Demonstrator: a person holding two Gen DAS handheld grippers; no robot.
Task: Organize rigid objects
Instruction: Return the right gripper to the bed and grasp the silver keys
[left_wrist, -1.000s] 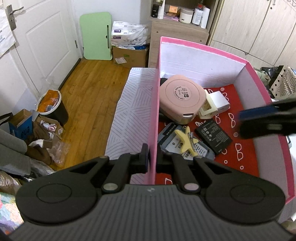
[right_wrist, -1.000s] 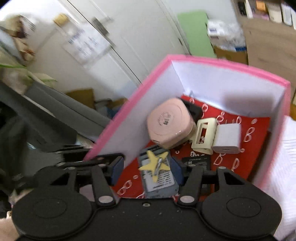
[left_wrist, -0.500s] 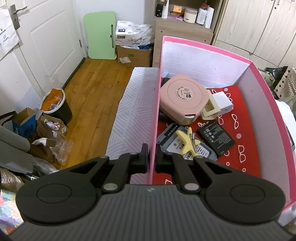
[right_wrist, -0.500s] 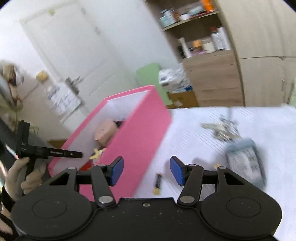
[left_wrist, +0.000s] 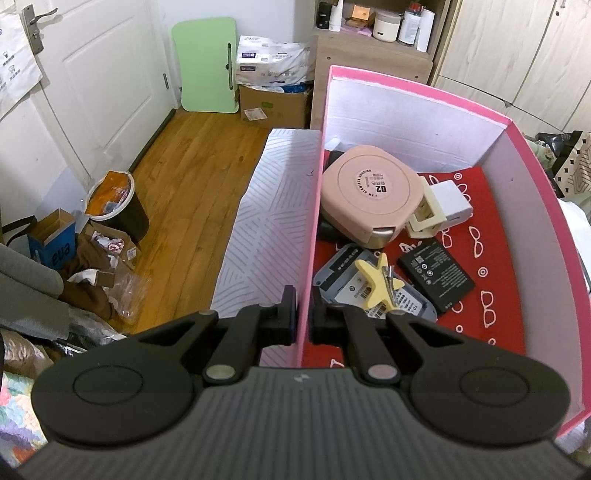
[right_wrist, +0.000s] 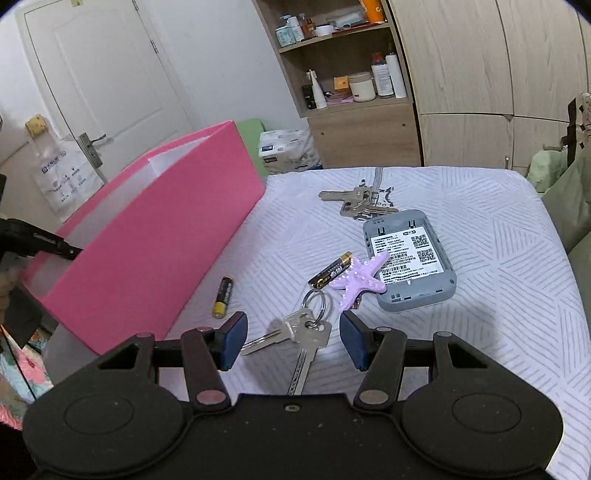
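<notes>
My left gripper (left_wrist: 304, 317) is shut on the near left wall of the pink box (left_wrist: 313, 206). Inside lie a round pink case (left_wrist: 371, 192), a white charger (left_wrist: 451, 201), a black battery (left_wrist: 436, 275) and a yellow star clip (left_wrist: 376, 284) on a grey device. My right gripper (right_wrist: 291, 338) stands open over the white cloth, with a pair of keys on a ring (right_wrist: 304, 332) between its blue pads (right_wrist: 232, 338), untouched. Beyond lie a purple star clip (right_wrist: 360, 278), a grey router (right_wrist: 408, 258), two batteries (right_wrist: 222, 297) and another key bunch (right_wrist: 360, 203).
The pink box (right_wrist: 155, 243) stands left of the loose items in the right wrist view. The bed's left edge drops to a wooden floor (left_wrist: 184, 177) with a bin (left_wrist: 116, 210) and clutter. A shelf unit (right_wrist: 351, 92) and wardrobe stand behind.
My right gripper left the box, where the yellow star clip now lies, and swung right and down over the cloth to the keys. My left gripper kept its hold on the box wall.
</notes>
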